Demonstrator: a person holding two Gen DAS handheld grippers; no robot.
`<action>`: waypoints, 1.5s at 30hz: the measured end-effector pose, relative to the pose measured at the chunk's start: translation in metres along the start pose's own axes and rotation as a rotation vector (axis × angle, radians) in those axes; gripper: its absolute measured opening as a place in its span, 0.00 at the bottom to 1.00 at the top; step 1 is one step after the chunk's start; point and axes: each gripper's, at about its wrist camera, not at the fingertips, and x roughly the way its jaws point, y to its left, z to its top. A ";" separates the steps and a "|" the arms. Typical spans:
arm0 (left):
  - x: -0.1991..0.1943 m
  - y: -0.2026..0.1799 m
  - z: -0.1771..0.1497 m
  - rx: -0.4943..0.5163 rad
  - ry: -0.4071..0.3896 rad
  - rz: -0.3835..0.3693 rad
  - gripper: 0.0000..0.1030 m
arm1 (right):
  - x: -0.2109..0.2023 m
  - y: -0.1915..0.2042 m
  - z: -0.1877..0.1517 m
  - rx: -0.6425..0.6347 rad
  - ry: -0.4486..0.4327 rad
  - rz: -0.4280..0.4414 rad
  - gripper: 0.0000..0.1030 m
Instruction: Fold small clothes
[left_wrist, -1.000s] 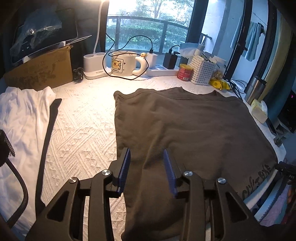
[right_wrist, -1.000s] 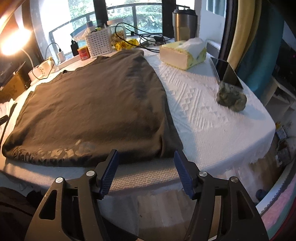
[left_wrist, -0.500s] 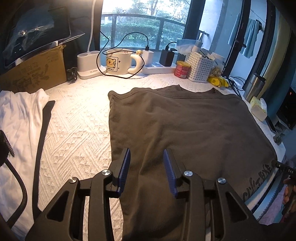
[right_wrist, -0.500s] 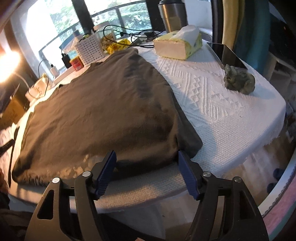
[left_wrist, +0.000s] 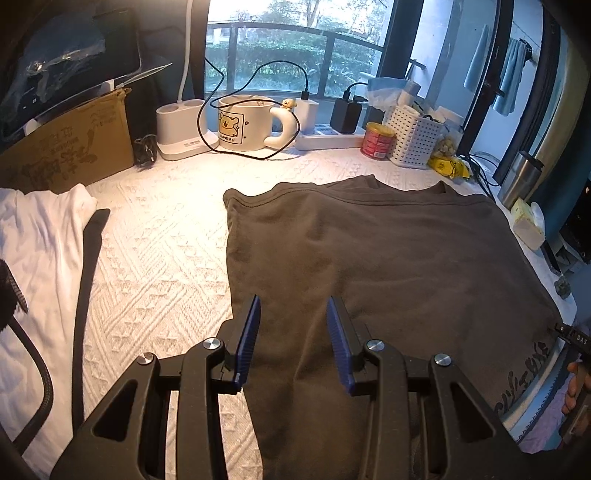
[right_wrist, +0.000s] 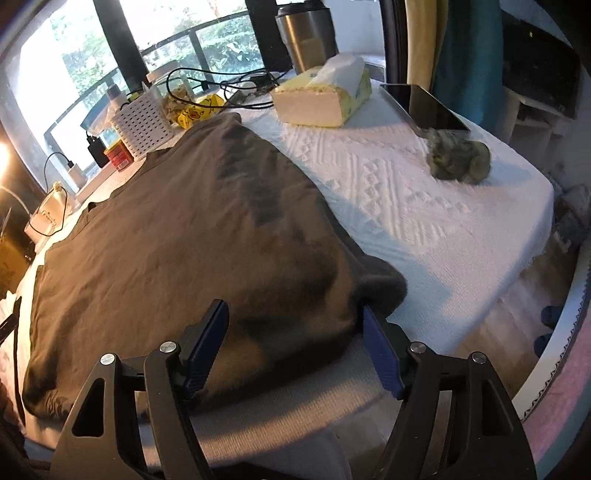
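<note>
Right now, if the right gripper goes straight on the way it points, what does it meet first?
Most likely the dark shirt: the open right gripper points down at its near corner on the white tablecloth, with nothing seen between.

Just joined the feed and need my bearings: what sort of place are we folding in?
Probably a home, at a table by a balcony window. A dark t-shirt lies on a white cloth, with a cartoon mug, chargers and a tissue box at the back.
</note>
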 end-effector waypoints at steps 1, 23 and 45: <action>0.001 0.000 0.001 0.003 0.002 0.001 0.36 | 0.003 0.002 0.002 0.001 -0.007 0.005 0.75; 0.028 0.007 0.018 -0.005 0.064 0.046 0.36 | 0.058 0.061 0.042 -0.236 -0.078 -0.041 0.54; 0.003 0.028 0.013 -0.042 -0.009 0.038 0.36 | 0.010 0.137 0.060 -0.417 -0.185 0.134 0.24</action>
